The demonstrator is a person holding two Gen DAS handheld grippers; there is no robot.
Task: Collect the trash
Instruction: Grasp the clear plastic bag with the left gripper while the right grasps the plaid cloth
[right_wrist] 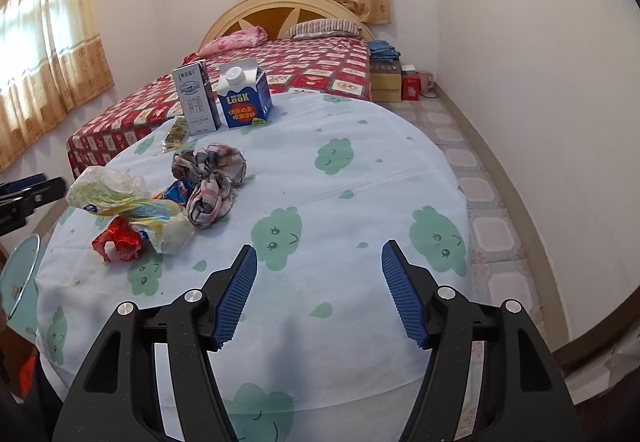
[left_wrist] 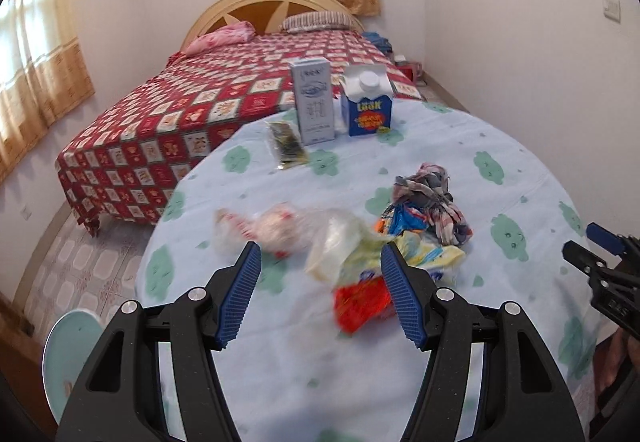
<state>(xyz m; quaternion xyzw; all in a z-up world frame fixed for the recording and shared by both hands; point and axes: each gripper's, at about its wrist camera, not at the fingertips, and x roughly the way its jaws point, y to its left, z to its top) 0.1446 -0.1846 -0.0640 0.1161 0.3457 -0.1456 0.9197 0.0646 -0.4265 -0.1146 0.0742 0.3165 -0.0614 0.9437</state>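
- Left gripper: jaws released, nothing clamped; blue ribbed pads stand apart above the wrapper heap, which shows blurred between and beyond them.
- Right gripper: jaws released and empty, over bare cloth with green cloud prints, well to the right of the heap. Its tip also shows at the right edge of the left wrist view.
- Bed: red patchwork cover, arched wooden headboard, a pink pillow and a striped pillow; stands behind the table.
- Round table: covered in pale blue cloth with green clouds; all the trash lies on its left half as the right wrist view sees it.
- Grey carton: upright at the far edge of the table.
- Blue carton: white screw cap, upright, just beside the grey carton on its right.
- Crumpled cloth rag: plaid, bunched, near the table's middle, touching the wrapper heap.
- Clear plastic bag: yellow and blue print, crumpled, beside the rag.
- Red-and-white bag: blurred, left of the heap in the left wrist view.
- Red wrapper: crumpled, at the near end of the plastic bag, touching it.
- Blue snack wrapper: wedged between rag and plastic bag.
- Small dark packet: lies flat, just left of the grey carton.
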